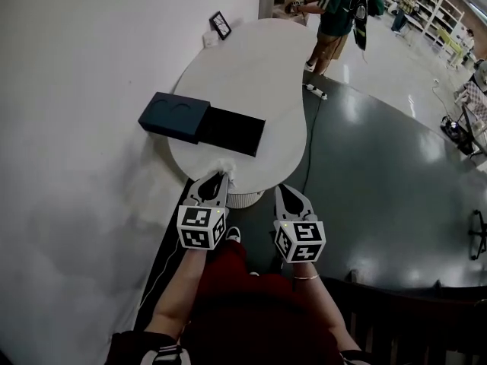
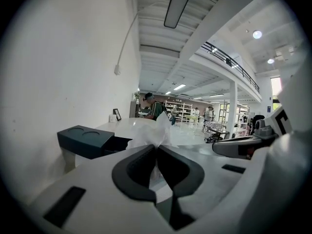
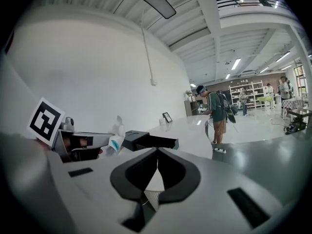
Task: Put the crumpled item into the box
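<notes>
Worktop: a white, rounded worktop stretches ahead of both pairs of fingers, with its near edge directly below the left pair.
Box: the dark box lies ahead and to the left of the left fingers, well apart from them. Its black tray is slid out to the right and open on top.
Left gripper: the left gripper has its fingers pinched on the crumpled item.
Right gripper: the right gripper hangs beside it, off the worktop's edge, fingers pressed together on nothing.
Crumpled item: the white crumpled item bunches out just past the left fingertips, at the worktop's near edge.
Handling: it looks very light, soft and springy. A grip on a thin tuft could slip or tear, so the bulk of the wad is the safer hold. It may cling to the fingers on release.
Hard to make out: whether it is paper, tissue or film, whether it rests on the worktop or hangs clear of it, and what is inside the dark tray.
</notes>
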Tool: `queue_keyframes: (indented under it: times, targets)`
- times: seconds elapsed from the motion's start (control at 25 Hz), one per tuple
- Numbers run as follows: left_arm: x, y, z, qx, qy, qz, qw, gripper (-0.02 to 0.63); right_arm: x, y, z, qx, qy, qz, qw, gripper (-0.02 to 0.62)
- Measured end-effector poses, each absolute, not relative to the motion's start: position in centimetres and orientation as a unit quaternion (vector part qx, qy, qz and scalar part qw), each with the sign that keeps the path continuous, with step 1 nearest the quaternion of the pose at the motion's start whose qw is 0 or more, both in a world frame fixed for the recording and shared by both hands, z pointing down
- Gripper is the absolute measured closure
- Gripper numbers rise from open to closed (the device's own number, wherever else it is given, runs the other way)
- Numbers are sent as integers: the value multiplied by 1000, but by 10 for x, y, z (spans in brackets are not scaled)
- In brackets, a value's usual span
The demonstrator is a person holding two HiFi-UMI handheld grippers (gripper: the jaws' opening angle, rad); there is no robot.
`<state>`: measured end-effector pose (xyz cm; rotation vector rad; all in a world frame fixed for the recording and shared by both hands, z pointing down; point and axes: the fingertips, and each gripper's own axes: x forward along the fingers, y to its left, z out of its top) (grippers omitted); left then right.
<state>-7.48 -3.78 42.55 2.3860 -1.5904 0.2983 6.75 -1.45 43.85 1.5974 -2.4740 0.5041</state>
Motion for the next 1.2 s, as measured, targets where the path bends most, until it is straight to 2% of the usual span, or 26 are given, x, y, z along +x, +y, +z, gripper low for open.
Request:
queue_keyframes:
  times: [0.52, 1.2]
  targets:
    - [-86, -138, 433, 844, -503, 137, 123, 571, 46, -106, 448, 556, -806, 181, 88, 580]
    - [-77, -210, 455, 875, -429, 185, 124, 572, 42, -162, 466, 599, -768, 201, 106, 580]
